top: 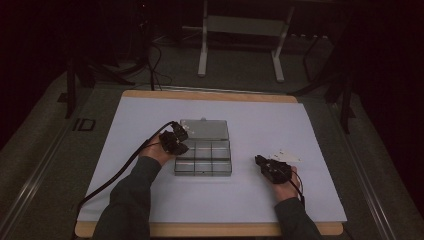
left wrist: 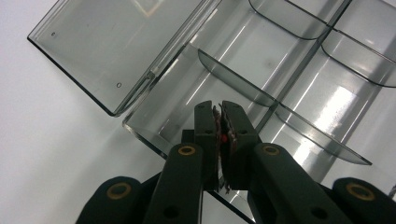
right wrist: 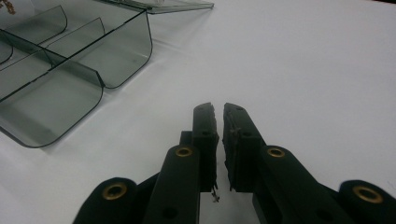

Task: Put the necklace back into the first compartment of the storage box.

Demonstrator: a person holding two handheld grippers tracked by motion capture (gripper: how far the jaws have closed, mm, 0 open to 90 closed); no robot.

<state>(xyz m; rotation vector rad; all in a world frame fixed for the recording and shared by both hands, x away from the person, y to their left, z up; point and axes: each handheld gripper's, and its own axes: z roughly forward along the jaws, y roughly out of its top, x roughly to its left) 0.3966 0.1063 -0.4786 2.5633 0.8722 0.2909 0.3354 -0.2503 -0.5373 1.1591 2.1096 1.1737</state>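
high view shows a clear smoky-grey plastic compartment box (top: 203,158) near the middle of the white-covered counter (top: 250,200), its flat lid (top: 204,129) swung open and lying behind it. curved dividers split the tray into two rows of three cells. left gripper (top: 174,141) sits at the box's left edge; in the left gripper view its jaws are pressed nearly together, pinching something small with a red speck (left wrist: 224,138). right gripper (top: 270,167) rests apart to the right, jaws almost together with nothing visible between them.

Compartment box (top: 203,158) on sheet (top: 300,200), its lid (top: 204,129) lying behind.
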